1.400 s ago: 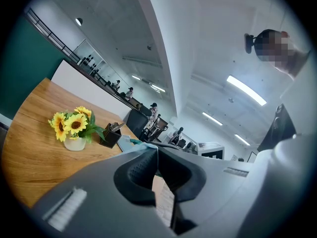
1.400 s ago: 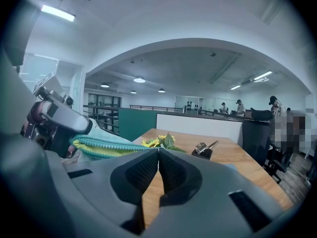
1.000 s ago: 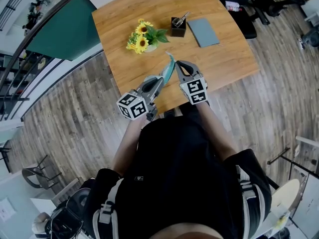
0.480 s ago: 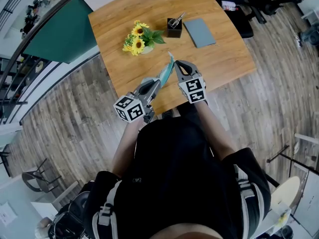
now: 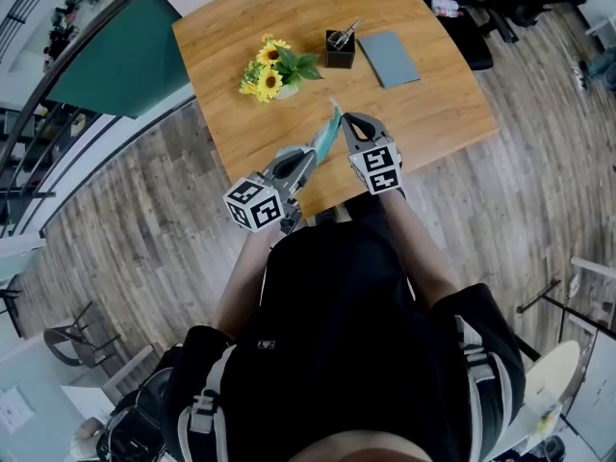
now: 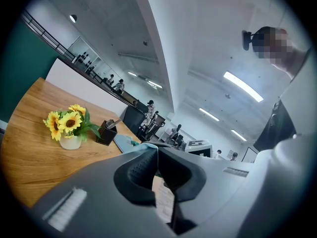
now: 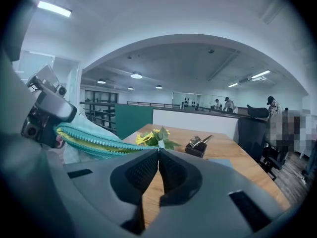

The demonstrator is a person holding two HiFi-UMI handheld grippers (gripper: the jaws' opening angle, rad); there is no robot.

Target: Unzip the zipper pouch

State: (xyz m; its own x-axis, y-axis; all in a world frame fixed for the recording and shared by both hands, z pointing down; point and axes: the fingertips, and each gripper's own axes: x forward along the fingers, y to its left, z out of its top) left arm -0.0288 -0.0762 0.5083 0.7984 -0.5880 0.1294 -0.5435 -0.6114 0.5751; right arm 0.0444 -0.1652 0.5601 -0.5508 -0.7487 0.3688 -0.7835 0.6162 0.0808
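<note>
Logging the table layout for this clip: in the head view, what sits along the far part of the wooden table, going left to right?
sunflowers in a white pot → black pen holder → grey-blue pad

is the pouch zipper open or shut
Partly open, it seems: in the right gripper view the zipper pouch shows two teal tooth rows apart, yellow between them, meeting at the right gripper.
</note>
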